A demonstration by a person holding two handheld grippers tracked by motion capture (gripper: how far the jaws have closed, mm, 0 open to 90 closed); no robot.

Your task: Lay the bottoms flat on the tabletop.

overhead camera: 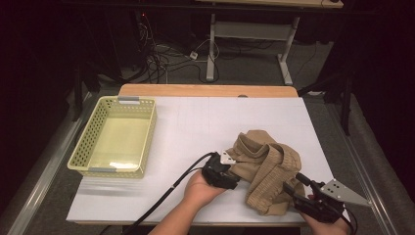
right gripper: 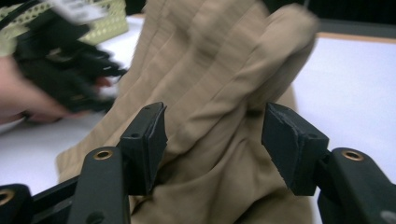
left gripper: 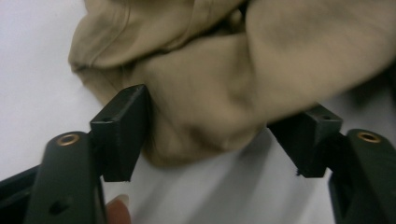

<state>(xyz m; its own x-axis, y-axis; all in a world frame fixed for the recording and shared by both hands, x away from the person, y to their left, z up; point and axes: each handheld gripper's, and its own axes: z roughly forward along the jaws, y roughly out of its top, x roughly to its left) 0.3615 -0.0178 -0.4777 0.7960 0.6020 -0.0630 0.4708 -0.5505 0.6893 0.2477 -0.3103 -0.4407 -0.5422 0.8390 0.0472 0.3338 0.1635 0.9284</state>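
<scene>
A crumpled tan garment lies on the white table top at the front right. My left gripper lies level at its left edge. In the left gripper view the jaws stand apart with a fold of the tan garment bulging between them; the left pad touches the cloth. My right gripper sits at the garment's near right corner. Its jaws are open around a ridge of the garment, with a gap beside the right pad. The left gripper shows blurred beyond.
A pale yellow-green perforated basket stands at the table's left side with nothing in it. The white table top spreads between basket and garment. A wooden strip runs along the far edge. Cables and desk legs lie on the floor behind.
</scene>
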